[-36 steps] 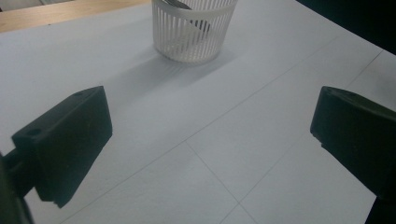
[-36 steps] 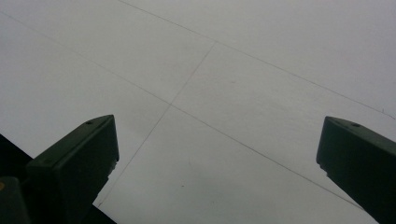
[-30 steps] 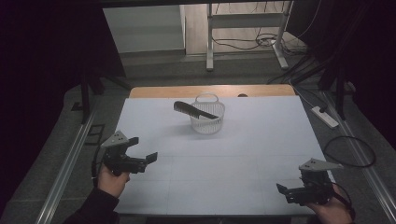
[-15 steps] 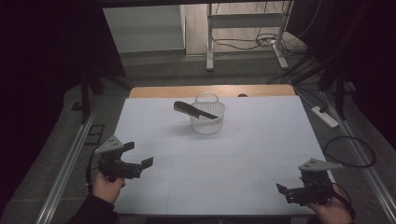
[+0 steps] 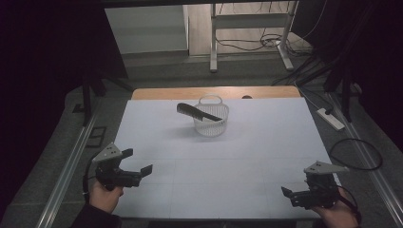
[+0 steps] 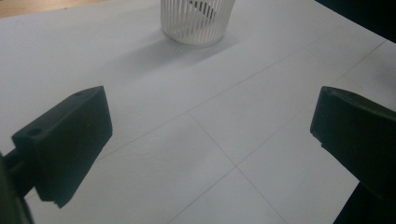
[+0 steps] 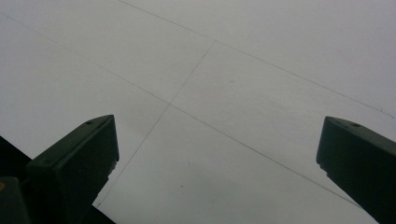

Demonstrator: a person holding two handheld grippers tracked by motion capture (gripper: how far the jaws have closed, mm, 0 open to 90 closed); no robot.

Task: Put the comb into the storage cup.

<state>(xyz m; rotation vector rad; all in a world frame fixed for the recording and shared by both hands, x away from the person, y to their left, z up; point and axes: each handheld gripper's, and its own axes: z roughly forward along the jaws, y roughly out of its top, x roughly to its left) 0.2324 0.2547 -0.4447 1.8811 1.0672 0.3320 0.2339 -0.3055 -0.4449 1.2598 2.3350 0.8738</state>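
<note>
White worktop [image 5: 237, 156] holds a basket [image 5: 211, 122] with what looks like a dark comb [image 5: 197, 112]. Left tongs [image 5: 138, 161] and right tongs [image 5: 291, 194] are spread wide, pinching nothing.

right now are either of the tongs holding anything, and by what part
Nothing is held. The left tongs and right tongs are both open and empty; the comb rests on the basket.

- No text, label, brand, number or sign can be read in any of the three views (the faint thin lines crossing the white table cover [image 5: 247, 156] are plain ruled lines, not writing).
</note>
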